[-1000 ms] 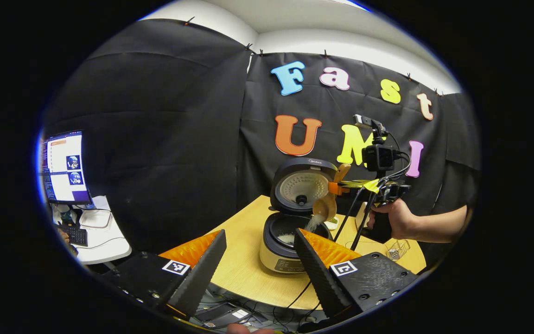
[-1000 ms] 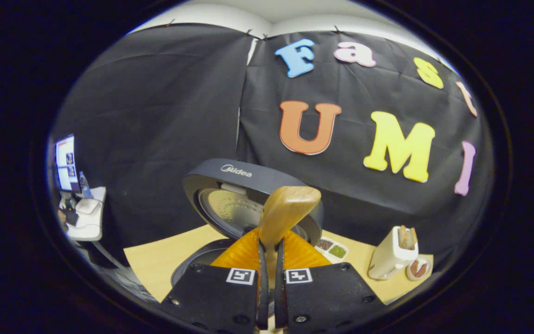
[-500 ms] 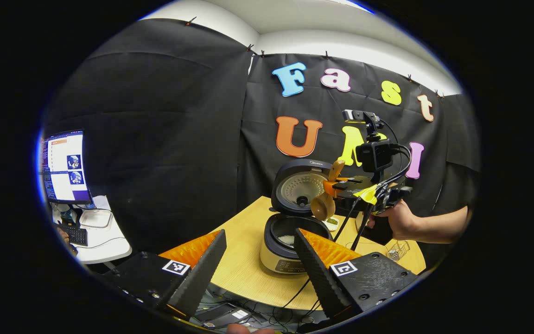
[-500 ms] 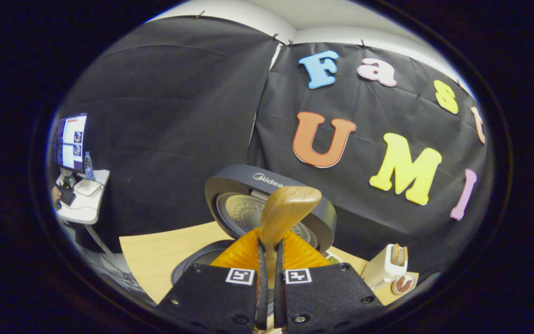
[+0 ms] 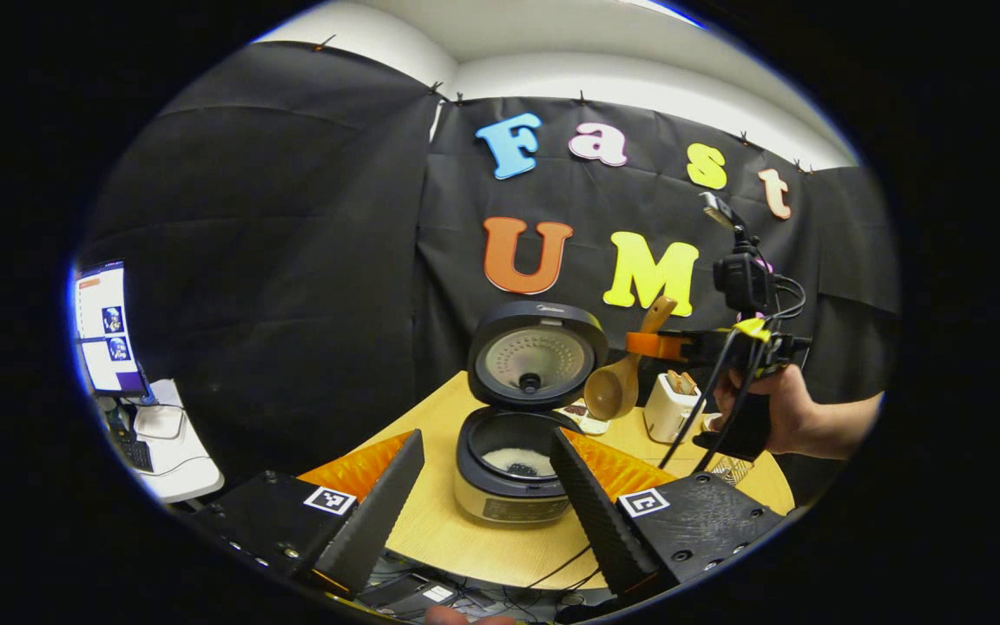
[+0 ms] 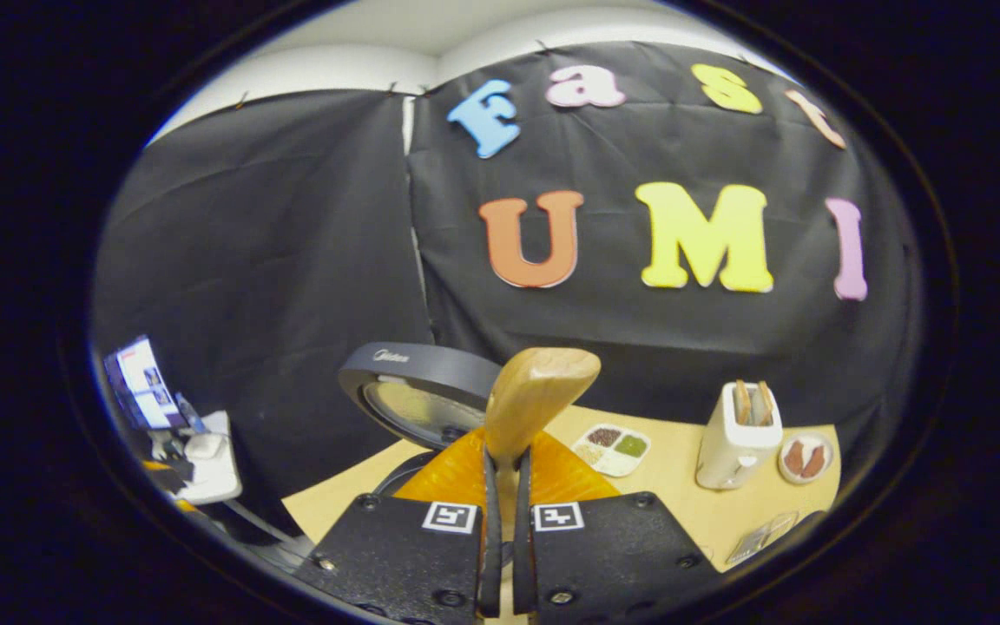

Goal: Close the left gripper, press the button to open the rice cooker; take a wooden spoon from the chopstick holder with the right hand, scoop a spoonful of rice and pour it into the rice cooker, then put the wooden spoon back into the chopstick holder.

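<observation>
Since the earlier frames the right gripper has carried the wooden spoon from above the pot toward the right of the left gripper view; the bowl of the spoon, then pouring rice, now hangs empty to the right of the raised lid; the rice cooker has shifted toward the lower centre of that view

Right gripper: fingers closed to a narrow slit on the spoon handle, which rises between them at lower centre of the right gripper view; a hand holds the gripper at the right of the left gripper view

Left gripper: fingers spread wide apart, nothing between them, hovering in front of the cooker at the bottom of its own view

Rice cooker: stands on the bench with lid upright; white rice lies in the inner pot

Task status, judged from the present state: button pressed and lid opened; spoon taken; rice scooped and poured; remaining step is return of the spoon to the chopstick holder; the holder cannot be identified with certainty, though a small wire basket sits at the right bench edge below the hand

Other items at the right of the bench: toaster, divided dish, small plate
</observation>
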`<action>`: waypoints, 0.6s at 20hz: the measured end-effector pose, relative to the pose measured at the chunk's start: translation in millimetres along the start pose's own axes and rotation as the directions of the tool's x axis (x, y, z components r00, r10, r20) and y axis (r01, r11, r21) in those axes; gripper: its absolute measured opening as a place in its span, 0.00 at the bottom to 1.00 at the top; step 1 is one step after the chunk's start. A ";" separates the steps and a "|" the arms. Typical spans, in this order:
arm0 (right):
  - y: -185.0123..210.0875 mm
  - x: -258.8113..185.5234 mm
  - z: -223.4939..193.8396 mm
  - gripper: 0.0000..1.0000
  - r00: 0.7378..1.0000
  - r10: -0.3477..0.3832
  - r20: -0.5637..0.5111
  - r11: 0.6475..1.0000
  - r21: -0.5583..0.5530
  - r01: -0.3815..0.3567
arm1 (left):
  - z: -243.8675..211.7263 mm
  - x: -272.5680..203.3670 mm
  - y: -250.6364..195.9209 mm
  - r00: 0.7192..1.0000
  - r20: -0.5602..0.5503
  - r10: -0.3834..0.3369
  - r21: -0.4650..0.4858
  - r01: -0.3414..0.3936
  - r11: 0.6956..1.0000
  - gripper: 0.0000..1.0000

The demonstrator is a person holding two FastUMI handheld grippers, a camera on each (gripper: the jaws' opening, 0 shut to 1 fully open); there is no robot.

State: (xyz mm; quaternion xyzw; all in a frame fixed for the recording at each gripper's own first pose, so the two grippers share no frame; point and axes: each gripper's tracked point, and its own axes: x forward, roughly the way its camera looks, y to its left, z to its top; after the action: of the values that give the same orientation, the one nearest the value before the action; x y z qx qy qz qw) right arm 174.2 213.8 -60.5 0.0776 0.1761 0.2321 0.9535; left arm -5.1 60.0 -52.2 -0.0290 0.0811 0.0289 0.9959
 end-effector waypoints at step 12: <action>-286.0 -120.0 -23.7 0.11 0.912 -0.408 -0.045 0.861 0.315 0.401 | 23.5 70.4 -108.4 0.986 -0.010 -0.164 0.092 0.165 0.982 0.95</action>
State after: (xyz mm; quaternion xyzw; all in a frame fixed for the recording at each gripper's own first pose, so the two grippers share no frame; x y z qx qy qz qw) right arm 184.5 -92.8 -112.2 0.1938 0.2125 -0.0052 0.9577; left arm 74.8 -42.8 -34.7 0.0107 0.0810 -0.0573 0.9950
